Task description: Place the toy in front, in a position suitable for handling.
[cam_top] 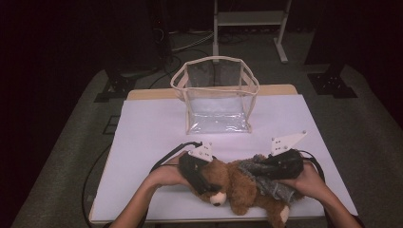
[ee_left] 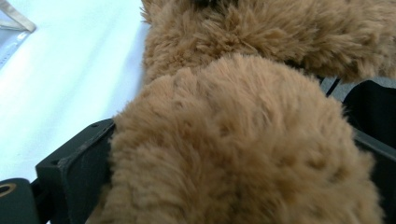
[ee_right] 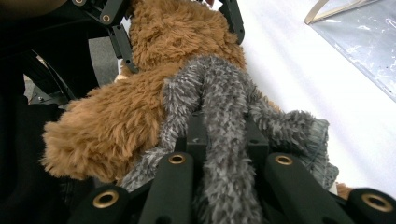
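Bear [cam_top: 242,183] lies at the near edge of the table [cam_top: 157,123], its foot poking past the rim toward the person. The left gripper [cam_top: 202,178] sits at the bear's head with its jaws spread wide, fur bulging between them; in the left gripper view the black jaws stand either side of the brown fur [ee_left: 243,140], and I cannot tell if they press on it. The right gripper [cam_top: 280,166] has its jaws pressed together, pinching the grey cloth [ee_right: 224,121] on the bear's body. The clear bag [cam_top: 216,95] stands open at the far side, well apart, with bare white table between it and the bear. No writing can be read anywhere.
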A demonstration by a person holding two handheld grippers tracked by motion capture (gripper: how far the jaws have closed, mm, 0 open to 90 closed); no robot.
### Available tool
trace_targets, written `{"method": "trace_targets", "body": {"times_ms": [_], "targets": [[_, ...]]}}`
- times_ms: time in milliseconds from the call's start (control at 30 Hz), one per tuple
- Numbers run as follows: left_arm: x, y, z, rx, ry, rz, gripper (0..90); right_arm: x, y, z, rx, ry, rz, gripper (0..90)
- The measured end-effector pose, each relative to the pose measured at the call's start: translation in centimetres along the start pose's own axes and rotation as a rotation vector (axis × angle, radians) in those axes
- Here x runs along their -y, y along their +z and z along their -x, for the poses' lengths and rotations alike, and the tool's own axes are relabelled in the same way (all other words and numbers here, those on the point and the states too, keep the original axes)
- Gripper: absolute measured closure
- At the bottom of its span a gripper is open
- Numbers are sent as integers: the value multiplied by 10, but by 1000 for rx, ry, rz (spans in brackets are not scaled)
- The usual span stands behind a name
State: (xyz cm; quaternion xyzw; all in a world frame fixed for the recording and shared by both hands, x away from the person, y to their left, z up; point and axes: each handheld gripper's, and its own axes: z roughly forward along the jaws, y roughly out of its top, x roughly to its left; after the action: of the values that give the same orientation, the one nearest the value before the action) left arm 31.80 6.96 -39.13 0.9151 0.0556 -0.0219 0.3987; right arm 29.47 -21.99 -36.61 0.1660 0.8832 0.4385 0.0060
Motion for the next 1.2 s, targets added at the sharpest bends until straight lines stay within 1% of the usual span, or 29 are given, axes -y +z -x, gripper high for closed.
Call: {"method": "trace_targets", "body": {"times_ms": [67, 133, 167, 200, 267, 300, 333, 367, 433, 467, 533, 600, 700, 767, 800, 833, 867, 900, 933, 967, 1000, 1067, 1100, 1167, 1200], "targets": [[-1, 1, -1, 6, 2, -9, 18, 0, 0, 0, -2, 2, 0, 777], [-3, 3, -1, 16, -5, -17, 21, 0, 0, 1, -2, 4, 2, 776], [-4, 3, -2, 23, 1, -26, 45, 0, 0, 1, -4, 4, 2, 776], [-4, 1, -1, 20, 13, -27, 118, 0, 1, 2, -5, 4, 4, 776], [-6, -4, 2, -20, 54, -24, 301, 0, 0, 4, -1, 9, 7, 775], [-7, -7, 3, -37, 72, -22, 367, 1, -1, 5, 2, 15, 11, 775], [-7, -9, 3, -53, 84, -16, 411, 1, -2, 7, -1, 21, 18, 775], [-8, -11, 3, -63, 82, -8, 435, 0, -3, 10, -3, 26, 28, 775], [-11, -15, -1, -90, 82, 12, 452, -2, -6, 15, 2, 33, 35, 775], [-13, -16, -3, -101, 89, 18, 460, -5, -7, 18, 10, 38, 37, 775], [-19, -19, -6, -137, 117, 9, 476, -9, -8, 24, 18, 44, 46, 776], [-25, -23, -9, -167, 136, 7, 477, -15, -8, 30, 21, 44, 38, 776], [-33, -33, -19, -227, 171, 0, 477, -24, -7, 41, 22, 49, 44, 777], [-34, -39, -26, -264, 179, 1, 475, -32, -6, 47, 19, 55, 48, 777], [-33, -42, -30, -266, 177, 2, 471, -35, -4, 50, 20, 52, 46, 777], [-31, -43, -33, -263, 172, 2, 463, -38, -1, 52, 22, 47, 38, 777], [-27, -43, -35, -249, 160, 5, 454, -40, 1, 53, 20, 49, 35, 777], [-22, -42, -36, -236, 155, 2, 439, -41, 7, 55, 11, 49, 26, 777], [-17, -41, -36, -230, 142, 6, 413, -41, 12, 55, 1, 49, 15, 778], [-11, -40, -35, -214, 125, 11, 394, -41, 17, 55, -8, 47, 9, 778], [-7, -40, -35, -204, 122, 4, 362, -39, 23, 53, -22, 42, 5, 778], [1, -40, -32, -192, 107, 15, 313, -37, 28, 47, -40, 38, 5, 780], [4, -41, -30, -173, 92, 11, 287, -37, 30, 43, -40, 26, 3, 780], [6, -44, -26, -172, 112, 11, 262, -36, 33, 34, -42, 8, 1, 781], [6, -46, -23, -164, 116, 14, 251, -36, 33, 29, -40, -4, -3, 781]]}}
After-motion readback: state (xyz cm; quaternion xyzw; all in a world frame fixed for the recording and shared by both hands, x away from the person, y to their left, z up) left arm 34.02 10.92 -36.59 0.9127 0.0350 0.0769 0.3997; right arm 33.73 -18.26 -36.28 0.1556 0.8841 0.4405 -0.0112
